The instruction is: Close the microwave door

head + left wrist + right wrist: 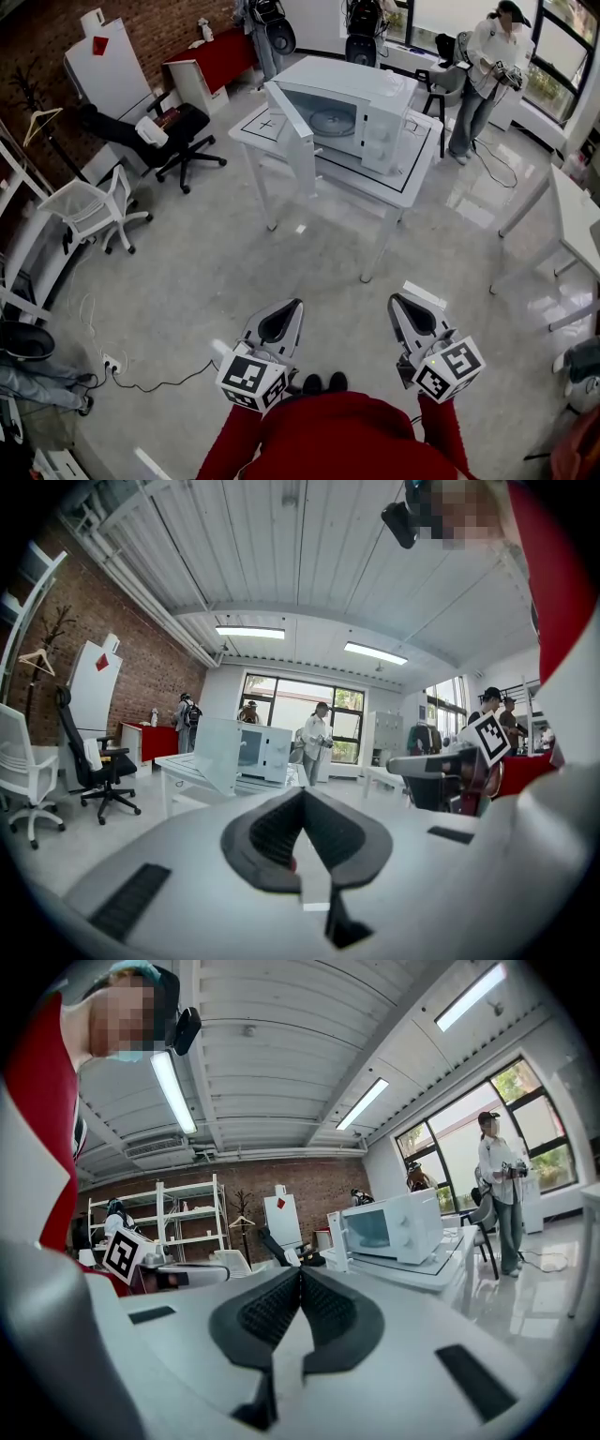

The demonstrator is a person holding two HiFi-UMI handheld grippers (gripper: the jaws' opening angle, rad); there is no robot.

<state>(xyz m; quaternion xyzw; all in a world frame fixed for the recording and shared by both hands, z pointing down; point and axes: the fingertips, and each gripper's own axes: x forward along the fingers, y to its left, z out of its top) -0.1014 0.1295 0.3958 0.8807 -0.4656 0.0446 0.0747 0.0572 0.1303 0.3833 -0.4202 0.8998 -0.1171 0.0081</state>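
Observation:
A white microwave [361, 108] stands on a white table [412, 173] across the room, and its door [292, 127] is swung wide open toward me. The same microwave [258, 752] shows small in the left gripper view, and to the right as the microwave [394, 1227] in the right gripper view. My left gripper [292, 307] and right gripper [397, 302] are held near my body, well short of the table. Both point roughly level at the microwave. The jaws of each are pressed together with nothing between them.
A black office chair [164, 136] and a white chair [94, 206] stand at the left. A person [487, 70] stands behind the table at the back right. Another white table [572, 220] is at the right edge. A cable and socket strip [112, 364] lie on the floor.

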